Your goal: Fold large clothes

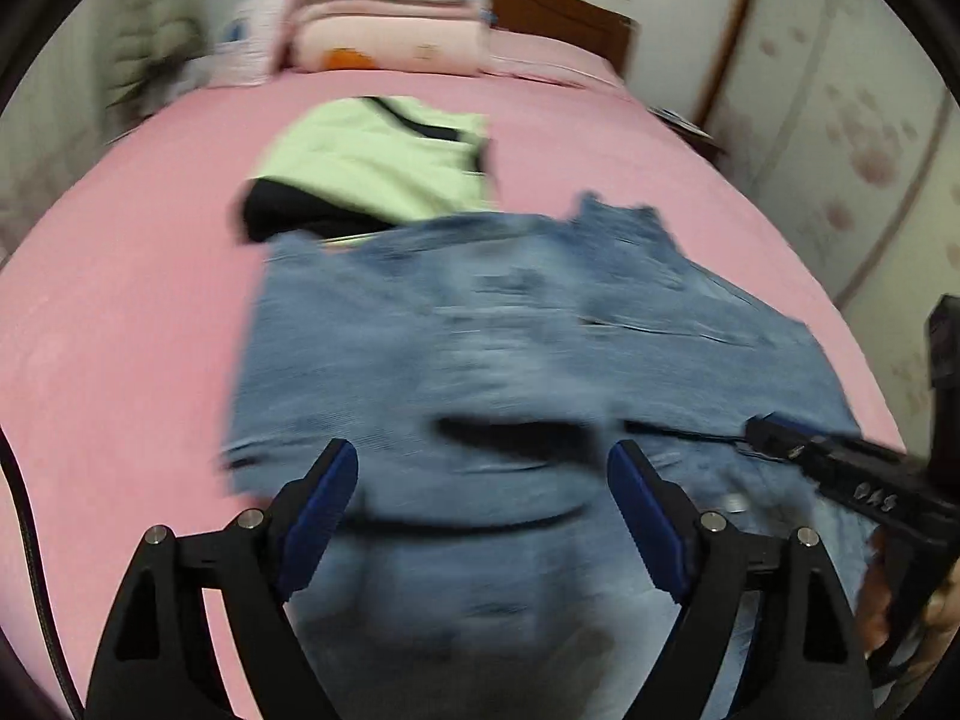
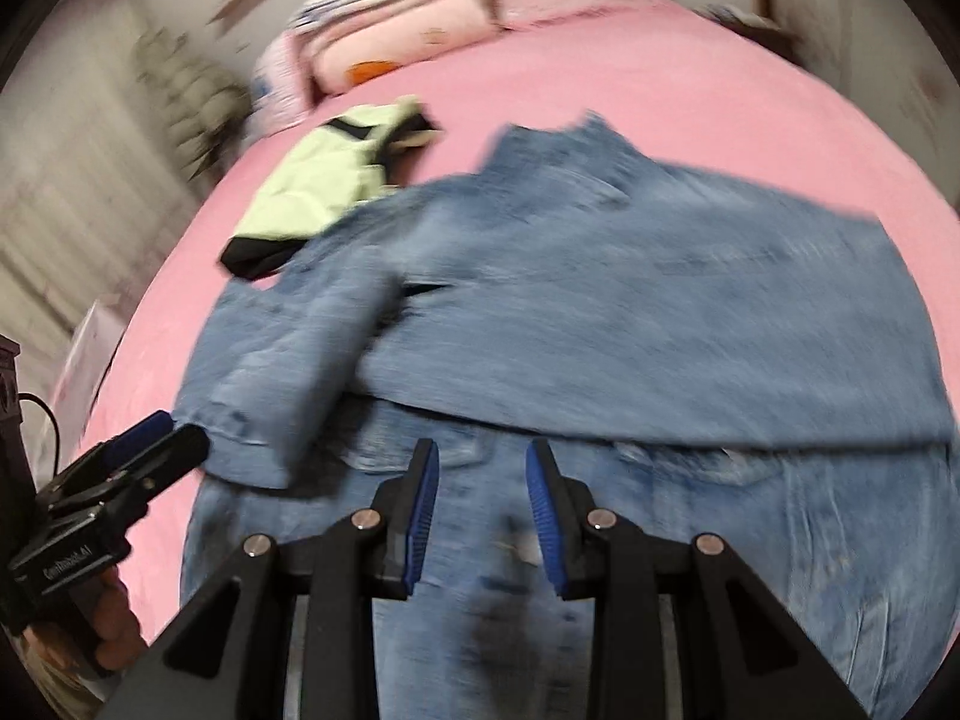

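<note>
Denim jacket [image 2: 600,312] lies spread on the pink bed sheet [image 1: 120,300], near the front edge of the bed, with its collar toward the pillows [image 1: 390,42]. One sleeve [image 2: 288,372] is already folded across the body, so the fold looks partly done. Behind the jacket, touching its far edge, lies a light green garment [image 1: 372,162] with black trim.

The left gripper [image 1: 483,462] hovers over the near part of the jacket with its jaws wide apart and nothing between them. The right gripper [image 2: 483,468] is also above the denim, jaws apart but narrower, and no cloth is pinched between the blue pads [image 2: 420,504]. Both pictures are blurred, so I cannot tell if any fingertip touches the cloth.

Several things can go wrong from here, in my judgement. Denim is thick and stiff, so a jaw that closes on only the top layer can slip off when the cloth is lifted, and the fold falls open. If a jaw bites too deep, it can catch the sheet together with the jacket and drag it. The folded sleeve lies loose, and a fast pull on the hem can slide it out of place. The two grippers are close to each other over the same edge, so they may collide. The green garment touches the jacket, and a lifted edge may drag it along.
</note>
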`<state>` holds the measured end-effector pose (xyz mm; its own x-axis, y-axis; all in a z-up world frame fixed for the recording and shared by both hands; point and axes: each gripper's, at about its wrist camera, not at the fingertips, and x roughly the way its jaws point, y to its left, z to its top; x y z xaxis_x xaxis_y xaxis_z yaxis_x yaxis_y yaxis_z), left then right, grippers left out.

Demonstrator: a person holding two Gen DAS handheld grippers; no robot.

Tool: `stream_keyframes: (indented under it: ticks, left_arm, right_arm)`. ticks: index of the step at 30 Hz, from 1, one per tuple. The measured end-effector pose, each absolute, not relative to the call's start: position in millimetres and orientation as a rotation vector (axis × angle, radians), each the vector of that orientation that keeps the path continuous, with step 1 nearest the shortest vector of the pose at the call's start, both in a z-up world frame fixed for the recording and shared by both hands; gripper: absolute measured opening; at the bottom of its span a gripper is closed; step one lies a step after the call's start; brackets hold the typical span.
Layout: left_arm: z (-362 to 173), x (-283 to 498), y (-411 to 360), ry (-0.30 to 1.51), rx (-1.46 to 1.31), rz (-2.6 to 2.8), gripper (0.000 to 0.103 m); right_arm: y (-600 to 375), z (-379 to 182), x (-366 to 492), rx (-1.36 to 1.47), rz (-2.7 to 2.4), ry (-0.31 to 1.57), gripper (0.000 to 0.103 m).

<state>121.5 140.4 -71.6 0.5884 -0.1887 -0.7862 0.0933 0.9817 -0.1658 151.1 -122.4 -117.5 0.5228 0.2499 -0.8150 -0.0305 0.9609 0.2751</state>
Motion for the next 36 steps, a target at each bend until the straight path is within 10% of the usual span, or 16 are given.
stream_keyframes:
  ticks: [7,21,23,25,31,36]
  left_arm:
    - [-103,117,208,0.990,-0.153,0.005,0.084]
    - [-157,141,214,1.079,-0.217,0.008,0.084]
    - [-158,149,214,1.081,-0.228,0.016,0.084]
    - [-160,158,213,1.082,-0.239,0.028,0.084]
    - [-163,181,198,1.071,-0.213,0.070,0.082]
    - [-162,193,183,1.066,-0.221,0.076,0.059]
  right_arm:
    - [-25,-81,165,-0.083,0.315,0.917,0.047]
    - [81,-135,190,-0.697,0.313,0.955,0.047]
    - [82,-142,200,-0.710,0.285,0.975,0.045]
    - [80,-143,210,-0.703,0.258,0.987,0.004]
    - [37,-83,243,-0.538,0.164,0.851,0.003]
    - [-48,-17,258,-0.265,0.027,0.669,0.003]
